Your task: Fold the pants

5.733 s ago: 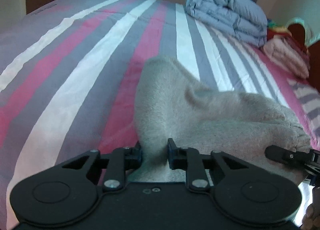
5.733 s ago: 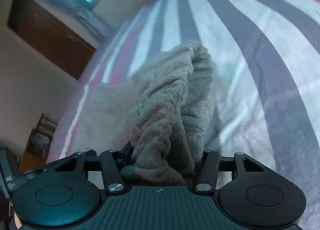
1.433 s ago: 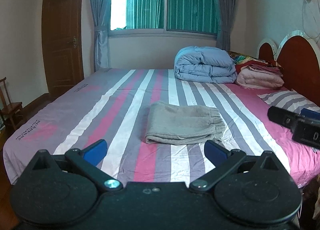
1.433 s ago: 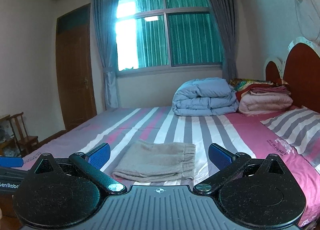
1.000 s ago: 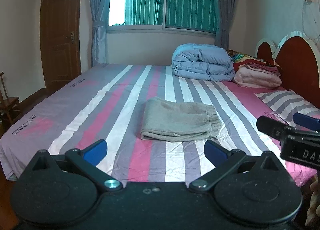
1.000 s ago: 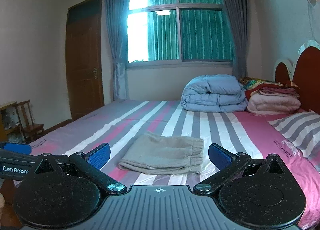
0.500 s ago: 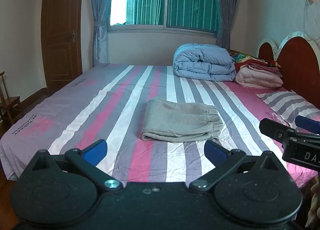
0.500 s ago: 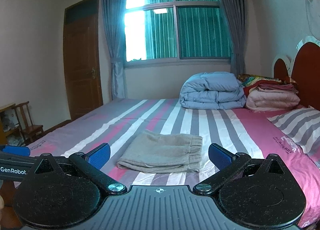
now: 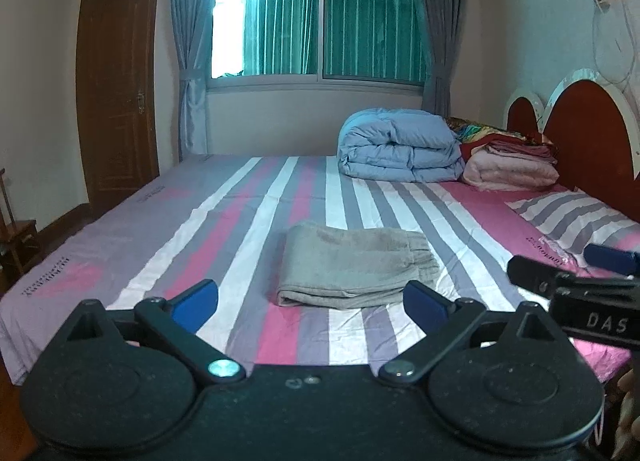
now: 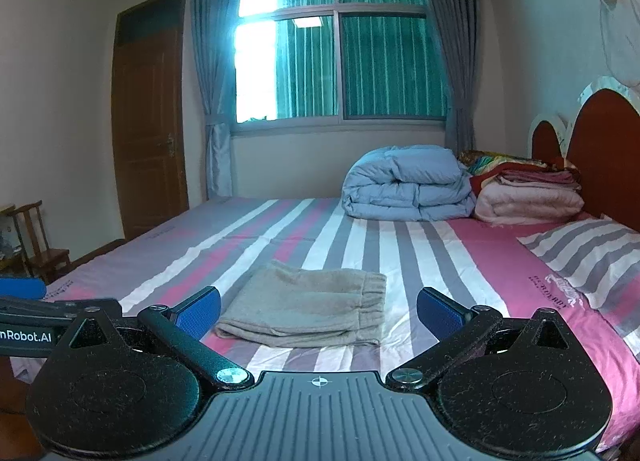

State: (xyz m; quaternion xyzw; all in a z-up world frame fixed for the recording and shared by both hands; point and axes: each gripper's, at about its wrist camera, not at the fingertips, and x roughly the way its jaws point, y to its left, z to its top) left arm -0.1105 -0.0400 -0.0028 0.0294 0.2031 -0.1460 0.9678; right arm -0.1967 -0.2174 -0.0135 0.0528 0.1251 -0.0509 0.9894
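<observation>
Grey fleece pants (image 9: 352, 267), one item, folded into a flat rectangular bundle, elastic waistband to the right, folded edge facing the cameras; lying on the striped bed sheet (image 9: 256, 213) near the middle of the bed's near half, across a grey, a white and a pink stripe; touched by neither gripper. Left gripper (image 9: 311, 301): held back from the bed, level, jaws spread wide, blue pads (image 9: 196, 297) to either side of the pants in the left wrist view, nothing between them. Right gripper (image 10: 319, 311): likewise held off the bed, jaws wide apart, blue pads (image 10: 440, 311) framing the bundle, empty; its body also shows at the right edge of the left wrist view, beside the left gripper. Folded light-blue duvet (image 9: 398, 151): at the far end of the bed, right of centre. Stack of pink and red blankets (image 9: 510, 167): just beside the duvet to its right, against the rounded red headboard (image 9: 588, 125). Striped pillow (image 10: 592, 253): on the right side of the bed, near the headboard. Window (image 10: 340, 65) with green curtains behind the glass and grey drapes at each side: on the far wall. Brown wooden door (image 10: 150, 129): left of the window, closed. Wooden chair (image 10: 36, 241): at the left edge, on the floor beside the bed.
</observation>
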